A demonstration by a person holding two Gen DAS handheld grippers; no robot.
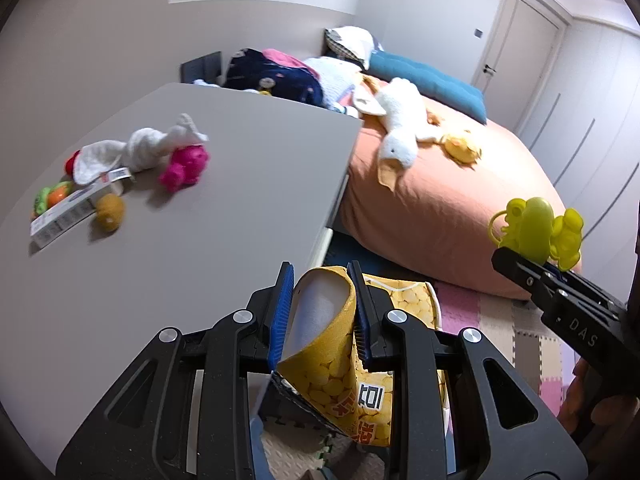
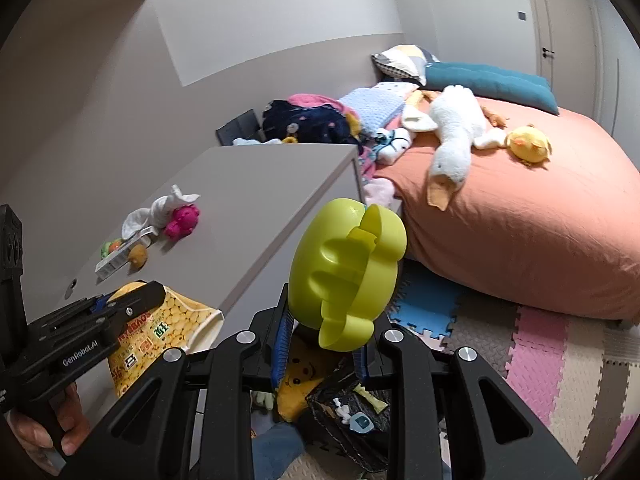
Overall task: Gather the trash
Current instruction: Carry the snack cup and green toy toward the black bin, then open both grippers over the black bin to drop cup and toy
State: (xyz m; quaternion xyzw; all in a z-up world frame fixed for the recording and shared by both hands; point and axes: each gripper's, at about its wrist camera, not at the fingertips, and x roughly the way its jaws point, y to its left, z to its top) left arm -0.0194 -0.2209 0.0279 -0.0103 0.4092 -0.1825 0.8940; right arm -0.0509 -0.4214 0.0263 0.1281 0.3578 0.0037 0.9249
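My left gripper (image 1: pixel 321 280) is shut on a yellow paper cup (image 1: pixel 332 364) with a popcorn print, its rim squashed between the blue pads (image 1: pixel 280 316). The cup hangs just past the grey table's (image 1: pixel 192 240) right edge. In the right wrist view the same cup (image 2: pixel 180 320) shows at the lower left in the left gripper (image 2: pixel 132 300). My right gripper (image 2: pixel 326 320) is shut on a yellow-green plastic toy (image 2: pixel 344 268), which hides its fingertips. That toy (image 1: pixel 536 232) and the right gripper (image 1: pixel 520 264) also show at the right of the left wrist view.
The table's far left holds a white cloth (image 1: pixel 140 148), a pink toy (image 1: pixel 184 168), a small box (image 1: pixel 64 216) and a brownish ball (image 1: pixel 109 210). A bed with an orange sheet (image 2: pixel 520 216) bears a goose plush (image 2: pixel 452 140). Foam mats (image 2: pixel 560 360) cover the floor. A dark bag (image 2: pixel 344 412) lies below.
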